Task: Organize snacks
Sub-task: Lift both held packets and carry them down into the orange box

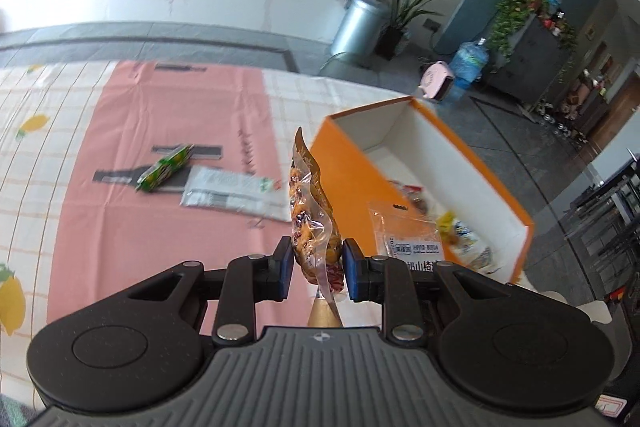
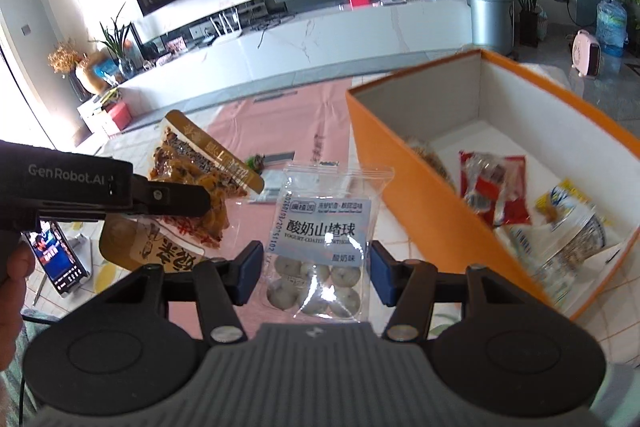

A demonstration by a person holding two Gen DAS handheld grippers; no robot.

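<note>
My left gripper point(image 1: 316, 269) is shut on a clear pouch of brown meat snack point(image 1: 310, 211) and holds it upright above the table, just left of the orange box point(image 1: 352, 167). The same pouch point(image 2: 192, 171) and the left gripper show at the left of the right wrist view. My right gripper point(image 2: 316, 267) is open, its fingers either side of a clear bag of yoghurt-coated balls point(image 2: 320, 239) lying flat beside the orange box point(image 2: 420, 195). The box holds several snack packets, one red point(image 2: 492, 187).
A green packet point(image 1: 164, 169) and a silver-white packet point(image 1: 232, 191) lie on the pink mat point(image 1: 120, 227) to the left. A gold-brown packet point(image 2: 160, 251) lies under the held pouch. A phone point(image 2: 56, 259) stands at the left. The table's far edge runs behind the box.
</note>
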